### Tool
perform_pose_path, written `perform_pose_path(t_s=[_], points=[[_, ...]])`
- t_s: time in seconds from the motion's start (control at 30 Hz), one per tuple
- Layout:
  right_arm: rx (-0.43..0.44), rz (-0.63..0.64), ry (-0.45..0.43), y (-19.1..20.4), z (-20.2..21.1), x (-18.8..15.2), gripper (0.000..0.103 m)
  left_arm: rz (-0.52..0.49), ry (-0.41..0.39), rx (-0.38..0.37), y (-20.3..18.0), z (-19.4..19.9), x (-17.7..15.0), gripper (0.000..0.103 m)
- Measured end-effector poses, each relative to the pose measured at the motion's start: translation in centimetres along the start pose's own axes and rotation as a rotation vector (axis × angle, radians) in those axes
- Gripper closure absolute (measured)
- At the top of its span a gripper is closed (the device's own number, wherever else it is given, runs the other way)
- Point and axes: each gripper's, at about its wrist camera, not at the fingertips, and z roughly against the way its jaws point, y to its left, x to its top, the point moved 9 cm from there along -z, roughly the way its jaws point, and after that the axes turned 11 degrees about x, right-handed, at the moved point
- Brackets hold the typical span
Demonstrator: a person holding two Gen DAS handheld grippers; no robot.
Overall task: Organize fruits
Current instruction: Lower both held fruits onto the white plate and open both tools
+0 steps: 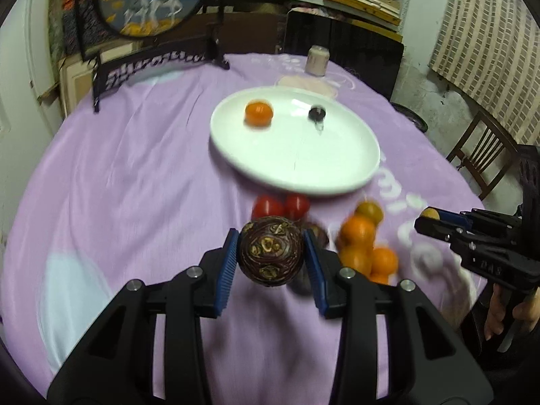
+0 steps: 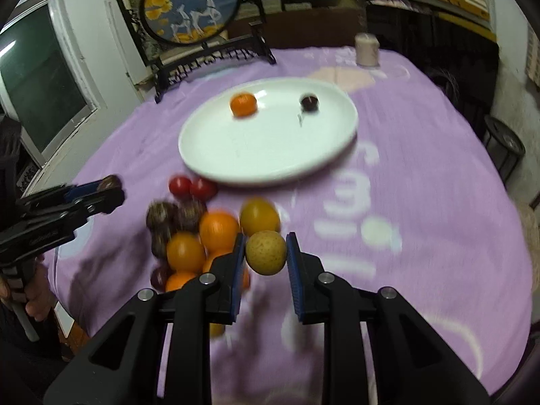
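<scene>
My left gripper [image 1: 271,253] is shut on a dark purple passion fruit [image 1: 271,253] and holds it above the purple cloth. My right gripper [image 2: 266,253] is shut on a yellow-brown pear [image 2: 266,253]; it also shows in the left wrist view [image 1: 427,217]. A white plate [image 1: 297,165] holds an orange [image 1: 258,113] and a small dark fruit [image 1: 317,113]. A pile of oranges [image 2: 202,239], dark passion fruits [image 2: 162,216], two red tomatoes [image 2: 192,186] and a yellow fruit [image 2: 259,216] lies in front of the plate.
A round embroidered screen on a black stand [image 2: 192,10] and a pale jar [image 2: 367,49] stand at the table's far side. A wooden chair [image 1: 479,155] is at the right edge. The left gripper shows at the left [image 2: 108,189].
</scene>
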Motion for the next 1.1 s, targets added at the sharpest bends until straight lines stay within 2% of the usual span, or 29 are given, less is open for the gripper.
perform_pose_path(t_s=[0.1, 0.23, 0.27, 0.4, 0.6, 0.73, 0.77, 0.8, 0.83, 0.93, 1.03, 1.1], points=[[-0.012, 0.050, -0.025, -0.3, -0.9, 4.3, 0.078, -0.030, 0.004, -0.001, -0.8, -2.4, 4.5, 0.064], [-0.040, 0.098, -0.056, -2.0, -4.1, 10.9, 0.078, -0.033, 0.056, 0.029, -1.9, -8.3, 9.9, 0.064], [-0.047, 0.102, -0.050, -2.5, -4.9, 11.7, 0.079, -0.028, 0.075, 0.035, -2.2, -10.0, 10.8, 0.064], [-0.074, 0.072, 0.029, -6.0, -10.1, 13.3, 0.079, 0.009, 0.134, 0.012, -3.3, -14.5, 12.4, 0.064], [-0.051, 0.035, 0.064, -7.8, -12.7, 13.3, 0.079, 0.000, 0.136, -0.002, -4.2, -16.3, 13.0, 0.064], [-0.050, 0.039, 0.066, -7.8, -13.0, 13.2, 0.077, 0.002, 0.112, -0.007, -4.7, -16.4, 13.7, 0.063], [-0.056, 0.043, 0.066, -7.8, -13.0, 13.2, 0.063, 0.004, 0.097, 0.002, -4.6, -16.1, 14.0, 0.058], [-0.073, 0.046, 0.056, -7.8, -12.8, 13.3, 0.055, 0.006, 0.083, 0.008, -4.5, -15.7, 14.2, 0.051], [-0.085, 0.047, 0.043, -7.9, -12.6, 13.5, 0.049, 0.010, 0.069, 0.010, -4.4, -15.1, 14.4, 0.036], [-0.086, 0.045, 0.029, -7.2, -10.5, 13.5, 0.049, 0.030, 0.009, 0.017, -3.3, -12.0, 14.8, 0.029], [-0.088, 0.047, 0.006, -5.5, -7.0, 12.5, 0.049, 0.064, -0.046, 0.063, -1.2, -7.1, 13.5, 0.015], [-0.084, 0.051, -0.021, -3.7, -4.1, 10.7, 0.042, 0.076, -0.068, 0.089, -0.2, -4.5, 11.9, 0.012]])
